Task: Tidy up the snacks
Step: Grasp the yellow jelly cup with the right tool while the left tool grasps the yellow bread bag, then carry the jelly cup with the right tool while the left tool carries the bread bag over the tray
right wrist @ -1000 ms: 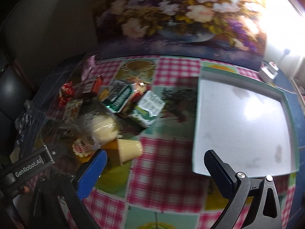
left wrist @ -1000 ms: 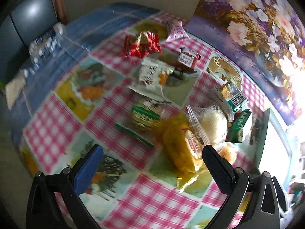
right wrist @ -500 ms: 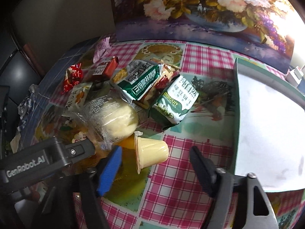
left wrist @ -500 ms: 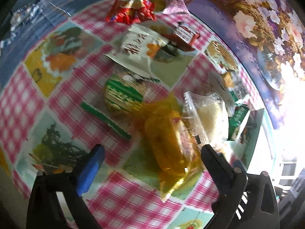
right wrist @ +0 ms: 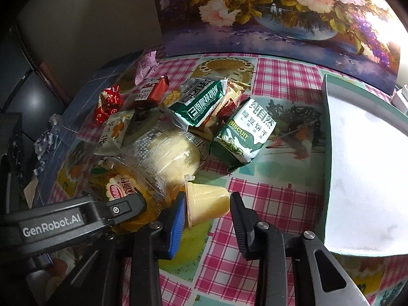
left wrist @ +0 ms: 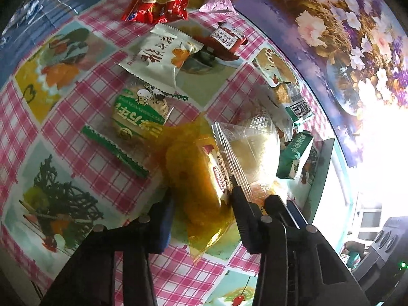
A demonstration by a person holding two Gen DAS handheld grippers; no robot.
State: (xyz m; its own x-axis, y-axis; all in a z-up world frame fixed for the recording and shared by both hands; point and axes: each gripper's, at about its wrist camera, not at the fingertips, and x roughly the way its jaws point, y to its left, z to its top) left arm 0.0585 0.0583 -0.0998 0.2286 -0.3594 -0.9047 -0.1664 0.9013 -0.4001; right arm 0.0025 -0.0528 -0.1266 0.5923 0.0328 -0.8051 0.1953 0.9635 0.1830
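Snacks lie heaped on a pink checked tablecloth. My left gripper [left wrist: 201,196] is shut on a yellow-wrapped bread pack [left wrist: 193,168], one pad on each side of it. That pack [right wrist: 119,191] also shows in the right wrist view, under the left gripper's black body. My right gripper [right wrist: 207,200] is closing on a small yellow pudding cup [right wrist: 209,196] that lies on its side; the blue pad touches its lid and the other finger touches its base. A clear-wrapped pale bun [right wrist: 165,153] rests against both held items.
A white tray with a teal rim [right wrist: 326,140] sits right of the pile. A green biscuit pack [right wrist: 244,135], a green-white pack [right wrist: 199,102], a red candy [right wrist: 108,102] and a round green cake pack [left wrist: 137,112] lie nearby. A floral picture [right wrist: 280,12] stands behind.
Both grippers came down toward the table and drew their jaws in. The left one closed on the yellow bread pack; the right one closed in around the pudding cup.
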